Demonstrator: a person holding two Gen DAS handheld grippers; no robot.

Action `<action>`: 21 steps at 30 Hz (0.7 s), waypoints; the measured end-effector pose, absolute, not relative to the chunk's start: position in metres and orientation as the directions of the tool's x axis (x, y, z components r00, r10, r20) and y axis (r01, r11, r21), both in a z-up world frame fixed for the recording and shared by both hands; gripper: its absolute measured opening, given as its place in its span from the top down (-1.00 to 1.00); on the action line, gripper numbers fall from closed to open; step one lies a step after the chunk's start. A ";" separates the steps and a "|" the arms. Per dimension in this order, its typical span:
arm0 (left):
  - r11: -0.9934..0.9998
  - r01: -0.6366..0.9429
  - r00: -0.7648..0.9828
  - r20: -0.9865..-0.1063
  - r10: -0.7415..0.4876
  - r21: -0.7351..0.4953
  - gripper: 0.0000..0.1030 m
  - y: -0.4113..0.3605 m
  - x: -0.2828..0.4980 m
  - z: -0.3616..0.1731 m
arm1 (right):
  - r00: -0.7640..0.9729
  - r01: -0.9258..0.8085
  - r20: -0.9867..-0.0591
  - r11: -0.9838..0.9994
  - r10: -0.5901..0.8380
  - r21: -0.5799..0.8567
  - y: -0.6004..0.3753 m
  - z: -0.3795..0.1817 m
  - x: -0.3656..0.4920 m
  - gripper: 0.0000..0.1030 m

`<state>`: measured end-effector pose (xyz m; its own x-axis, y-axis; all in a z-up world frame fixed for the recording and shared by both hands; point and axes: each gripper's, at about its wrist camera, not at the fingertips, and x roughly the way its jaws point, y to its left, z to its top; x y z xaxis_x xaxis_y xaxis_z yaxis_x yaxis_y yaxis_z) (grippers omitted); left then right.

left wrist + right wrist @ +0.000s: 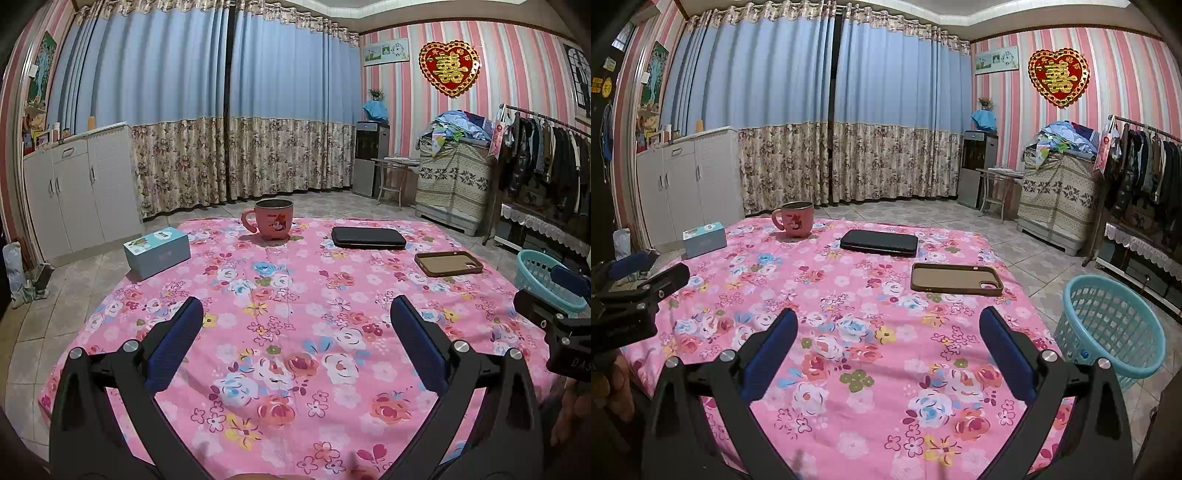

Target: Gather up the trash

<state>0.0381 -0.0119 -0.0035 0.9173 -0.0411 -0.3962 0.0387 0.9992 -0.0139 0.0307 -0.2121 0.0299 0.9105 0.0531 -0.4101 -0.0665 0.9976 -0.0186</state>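
No obvious trash shows on the floral cloth; the likeliest destination, the blue basket, sits on the floor just off the table's right edge. On the cloth lie a pink mug, a light-blue box, a black case and a brown phone case — none clearly waste. Both the left gripper and right gripper hover above the near cloth, jaws spread wide and empty. A sound start is probably to pick one item, approach level and close squarely. The basket's inside and the table's near edge are hidden.
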 end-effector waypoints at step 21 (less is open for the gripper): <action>0.999 0.038 0.916 -0.399 -0.043 -0.020 -0.90 -0.010 0.038 -0.006 | 0.910 -0.066 -0.412 0.998 0.053 -0.018 -0.210 0.029 0.030 -0.88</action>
